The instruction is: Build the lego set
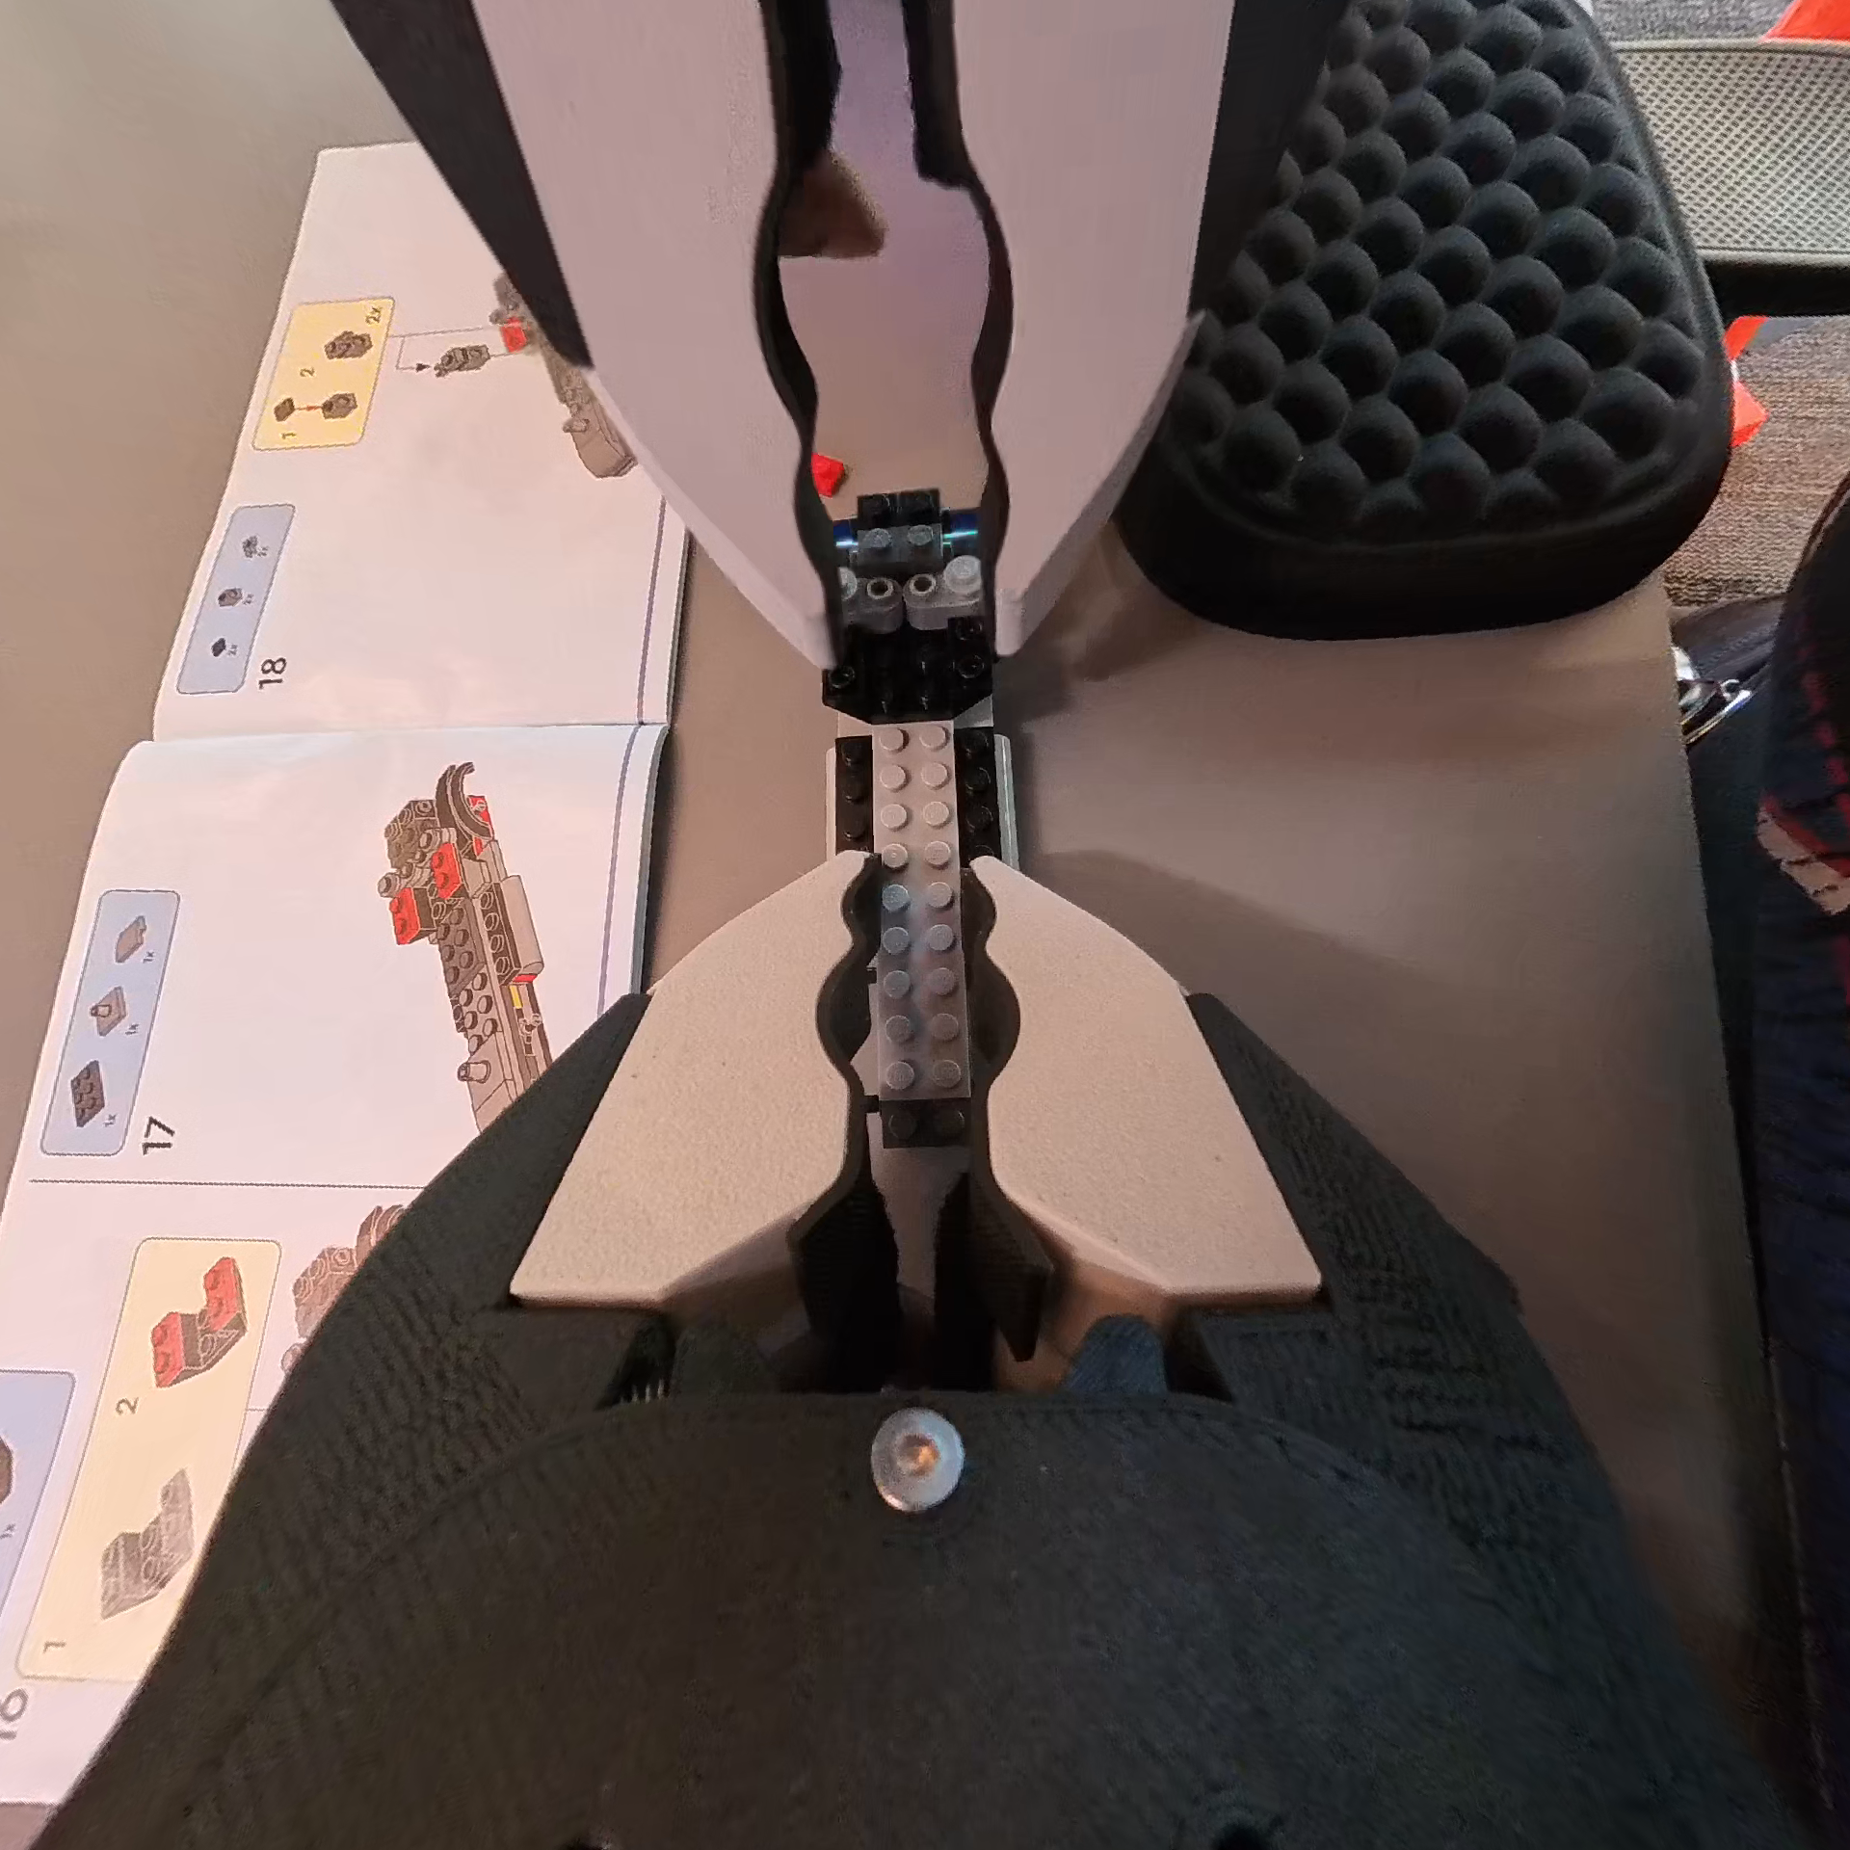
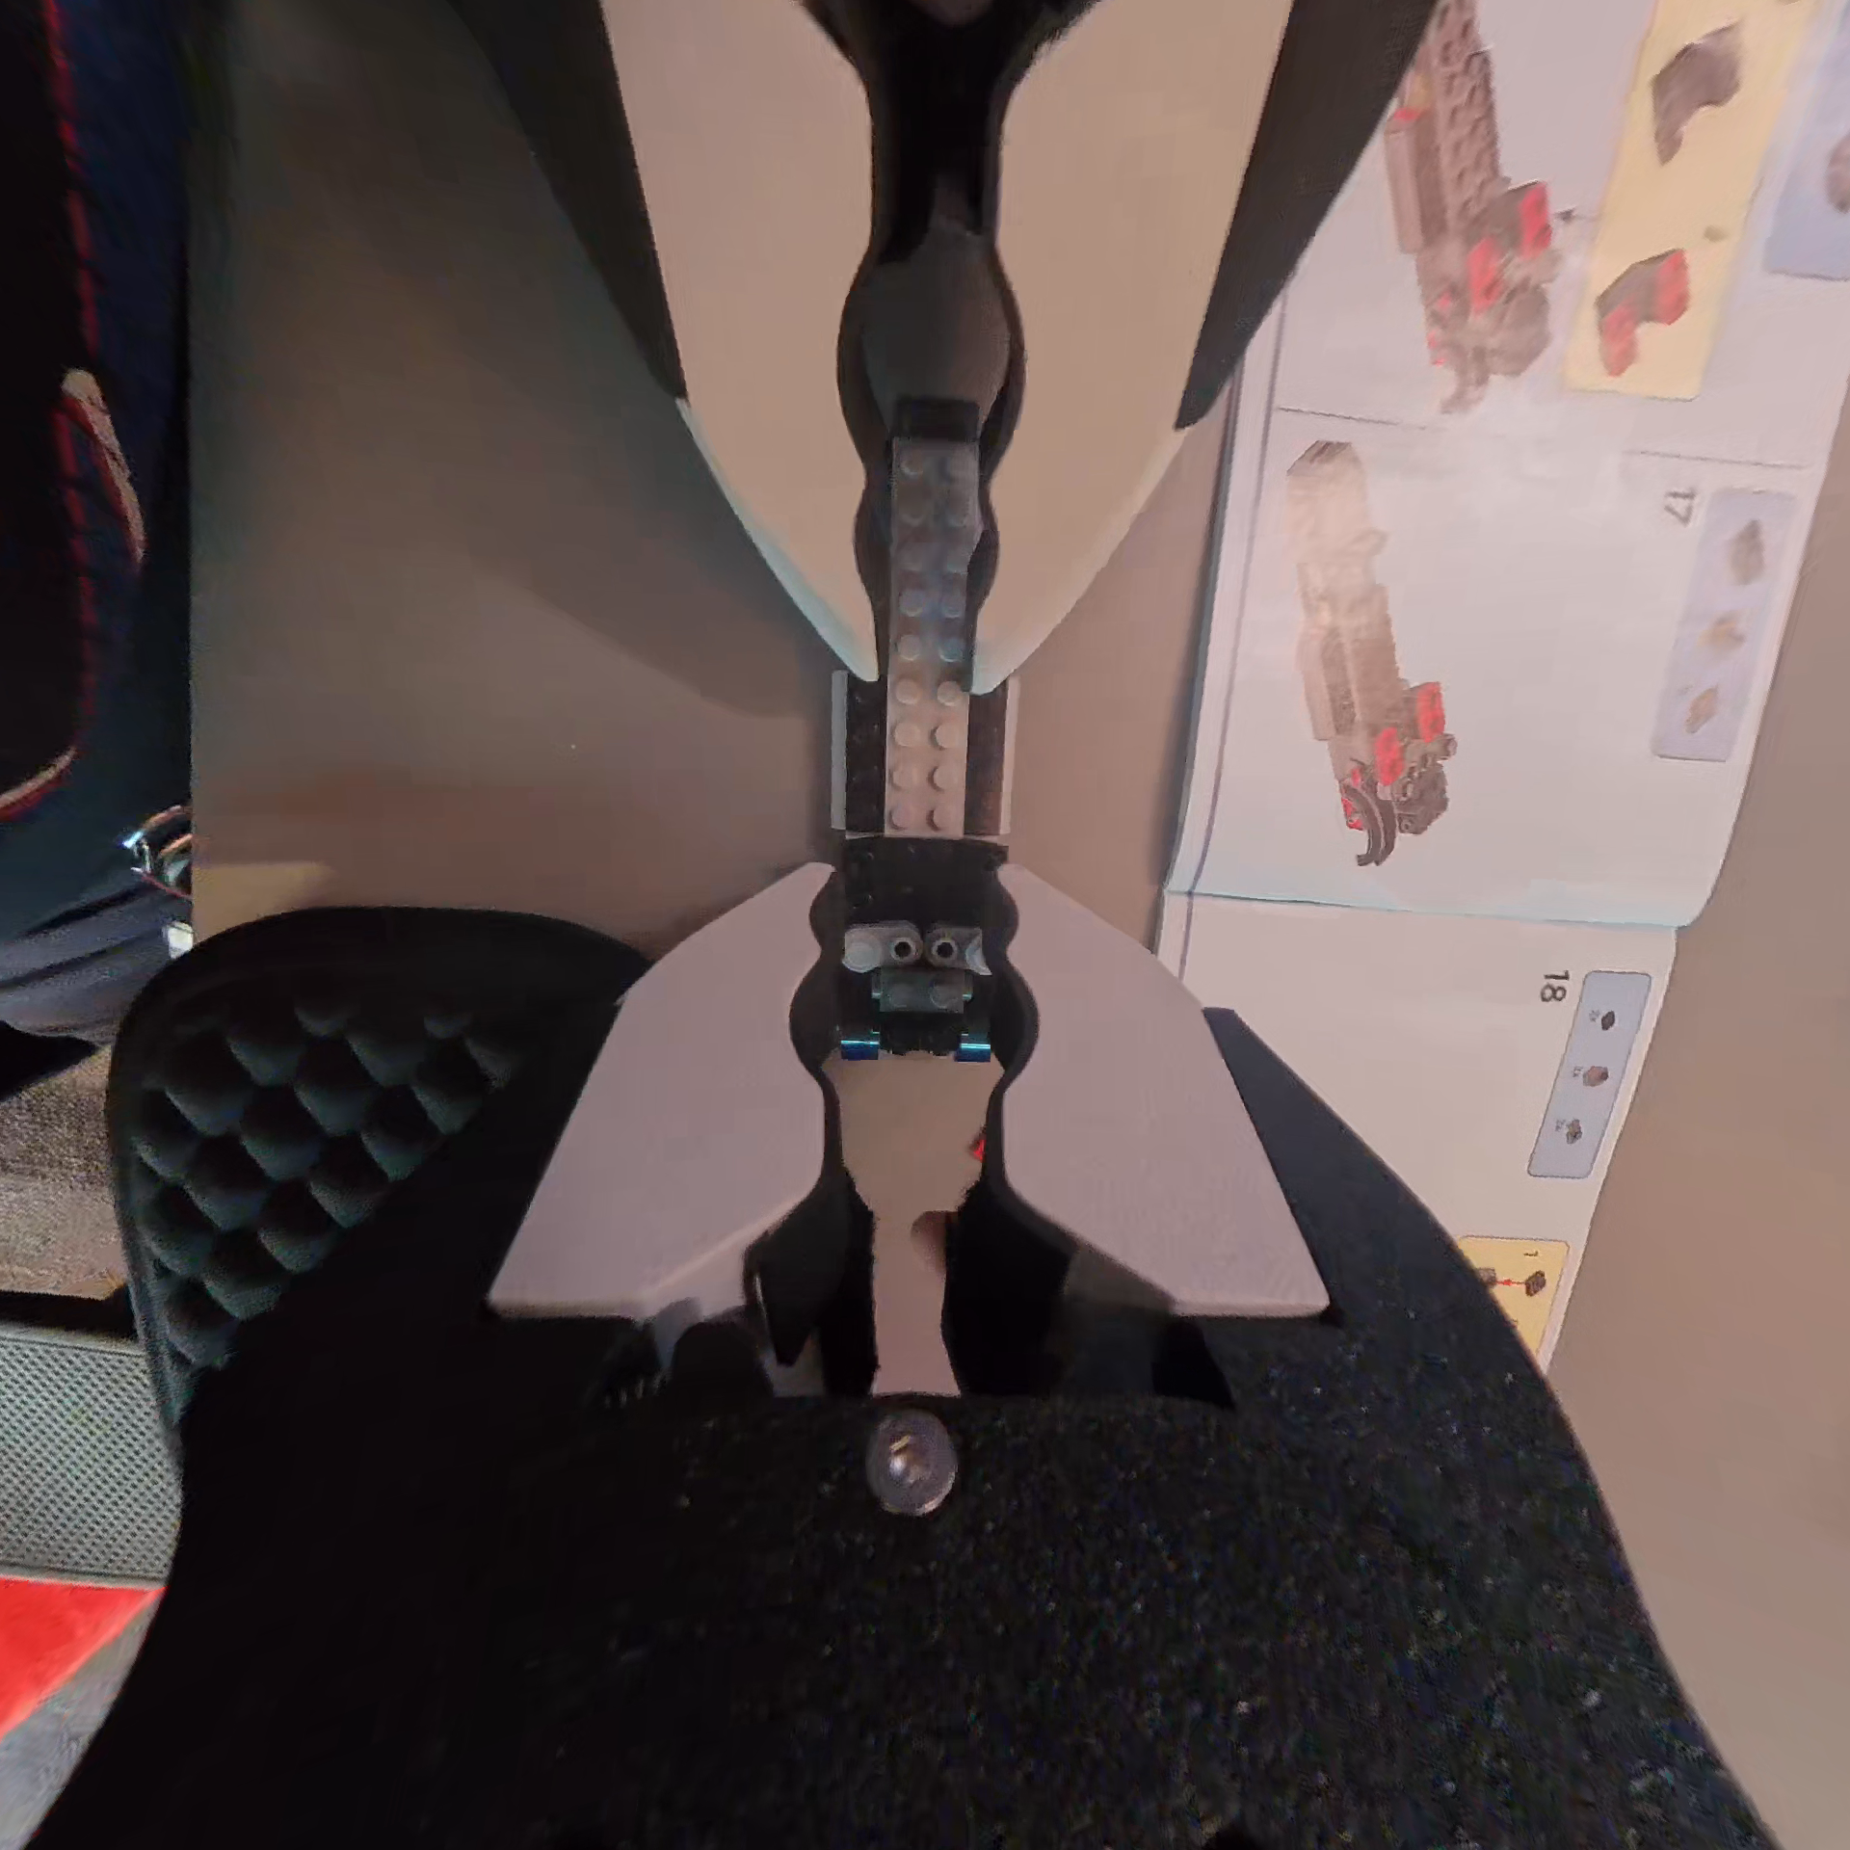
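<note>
While both grippers face each other along the lego model [image 1: 921,881], each pinches one end of it just above the tabletop [image 1: 1301,901]. The left gripper [image 1: 921,881] has its fingers narrowed onto the grey studded strip, and the right gripper [image 2: 916,881] clamps the black end with small grey pieces. Holding both ends likely steadies the model for pressing. Beside the model lies the open instruction booklet [image 1: 400,851]; a black dimpled pad [image 1: 1452,330] sits on its other side.
</note>
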A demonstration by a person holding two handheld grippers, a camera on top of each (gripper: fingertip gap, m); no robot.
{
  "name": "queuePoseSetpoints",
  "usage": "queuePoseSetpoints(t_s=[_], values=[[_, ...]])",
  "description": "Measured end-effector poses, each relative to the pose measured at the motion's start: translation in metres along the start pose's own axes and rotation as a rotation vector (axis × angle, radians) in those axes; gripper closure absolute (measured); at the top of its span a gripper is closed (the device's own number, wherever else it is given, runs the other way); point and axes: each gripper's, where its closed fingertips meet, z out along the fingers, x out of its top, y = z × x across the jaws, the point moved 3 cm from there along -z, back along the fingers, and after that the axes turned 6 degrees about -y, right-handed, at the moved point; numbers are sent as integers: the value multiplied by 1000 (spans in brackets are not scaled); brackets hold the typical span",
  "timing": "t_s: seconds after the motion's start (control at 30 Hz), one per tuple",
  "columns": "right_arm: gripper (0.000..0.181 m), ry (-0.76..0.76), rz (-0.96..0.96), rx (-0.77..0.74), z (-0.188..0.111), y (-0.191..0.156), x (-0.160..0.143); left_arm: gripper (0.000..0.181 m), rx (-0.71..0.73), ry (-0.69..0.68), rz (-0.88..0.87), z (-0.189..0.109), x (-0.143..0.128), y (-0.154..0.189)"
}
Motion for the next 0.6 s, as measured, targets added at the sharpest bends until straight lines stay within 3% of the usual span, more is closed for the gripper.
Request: queuePoseSetpoints(t_s=[0.6], values=[[164,-82,31,-1,0,1,-2,166,1,3,-2,0,0,0]])
